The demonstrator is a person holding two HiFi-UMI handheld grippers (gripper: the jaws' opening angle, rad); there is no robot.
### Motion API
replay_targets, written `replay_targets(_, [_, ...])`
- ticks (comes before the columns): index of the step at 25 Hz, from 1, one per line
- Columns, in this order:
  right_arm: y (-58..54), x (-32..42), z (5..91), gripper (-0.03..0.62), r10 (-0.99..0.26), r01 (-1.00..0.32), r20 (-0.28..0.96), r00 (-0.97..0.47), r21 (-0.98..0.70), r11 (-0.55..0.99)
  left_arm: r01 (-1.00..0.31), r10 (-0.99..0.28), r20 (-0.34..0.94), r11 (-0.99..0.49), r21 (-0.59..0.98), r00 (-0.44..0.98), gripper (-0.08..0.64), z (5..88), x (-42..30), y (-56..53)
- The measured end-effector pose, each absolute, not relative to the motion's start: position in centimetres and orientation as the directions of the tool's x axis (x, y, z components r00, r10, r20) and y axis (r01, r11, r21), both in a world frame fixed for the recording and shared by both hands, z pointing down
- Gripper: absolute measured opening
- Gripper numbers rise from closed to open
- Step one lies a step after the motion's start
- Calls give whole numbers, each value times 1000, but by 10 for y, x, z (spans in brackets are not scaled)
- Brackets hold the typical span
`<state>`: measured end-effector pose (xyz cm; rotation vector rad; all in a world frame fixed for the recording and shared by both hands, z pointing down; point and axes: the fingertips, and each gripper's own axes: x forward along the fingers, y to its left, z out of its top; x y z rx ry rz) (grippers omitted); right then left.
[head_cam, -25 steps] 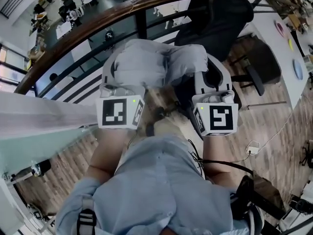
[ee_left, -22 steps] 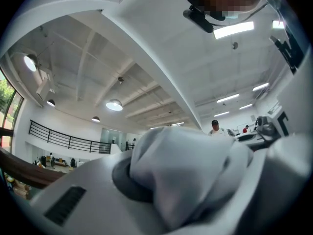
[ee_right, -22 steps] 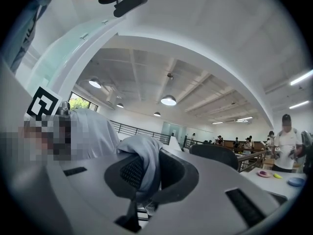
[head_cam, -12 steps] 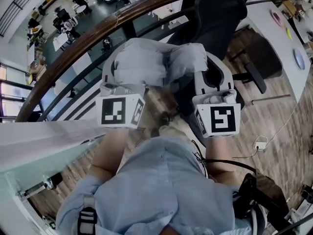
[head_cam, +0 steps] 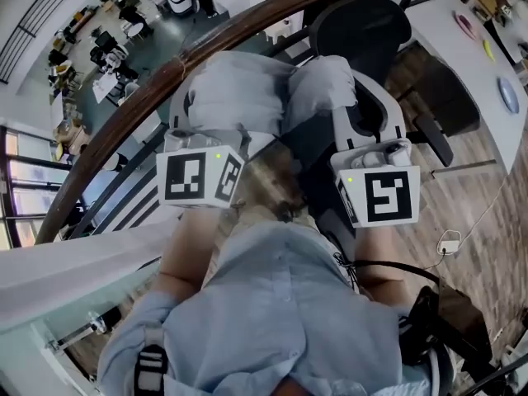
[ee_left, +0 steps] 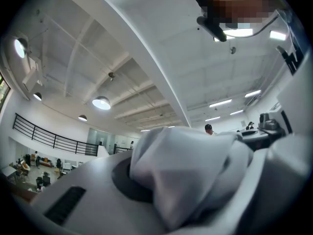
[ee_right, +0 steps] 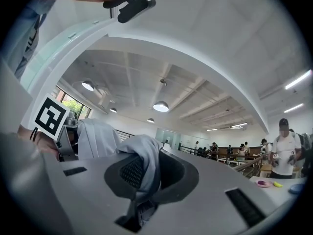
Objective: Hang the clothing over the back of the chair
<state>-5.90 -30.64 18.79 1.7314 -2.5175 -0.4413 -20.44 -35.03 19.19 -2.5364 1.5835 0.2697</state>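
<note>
A light grey garment [head_cam: 243, 93] hangs bunched between my two grippers, held up at chest height. The left gripper [head_cam: 191, 115] is shut on one bunch of it; in the left gripper view the cloth [ee_left: 188, 168] fills the space between the jaws. The right gripper [head_cam: 363, 97] is shut on a thinner fold, which in the right gripper view [ee_right: 143, 160] drapes through its closed jaws. The black office chair [head_cam: 363, 23] stands just beyond the garment, its backrest above the right gripper. The garment's lower part is hidden behind the marker cubes.
A curved wooden handrail [head_cam: 140, 106] over a glass balustrade runs across in front, with a lower floor beyond it. A white table [head_cam: 483, 73] with coloured plates stands at the right. A white plug and cable [head_cam: 450, 242] lie on the wood floor.
Both grippers have risen and moved forward with the garment, nearer the chair's backrest. Both grips look unchanged.
</note>
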Motion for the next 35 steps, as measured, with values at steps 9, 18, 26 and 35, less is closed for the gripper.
replay_targets(9, [-351, -40, 176, 41, -940, -932, -132, -316, 229, 282, -863, -839, -225, -504, -24, 496, 17, 183, -186, -408])
replay_targets(18, [-419, 13, 141, 42, -971, -968, -189, -146, 231, 100, -744, -705, -283, -667, -46, 650, 17, 136, -129, -502])
replay_targets(26, [-425, 84, 111, 41, -968, -958, -244, 52, 261, -117, -687, -625, -339, -720, -99, 703, 17, 97, -81, -549])
replay_targets(35, [-421, 117, 193, 43, -986, -965, -55, 158, 203, -165, -644, -632, -139, -763, -58, 762, 17, 182, -54, -567])
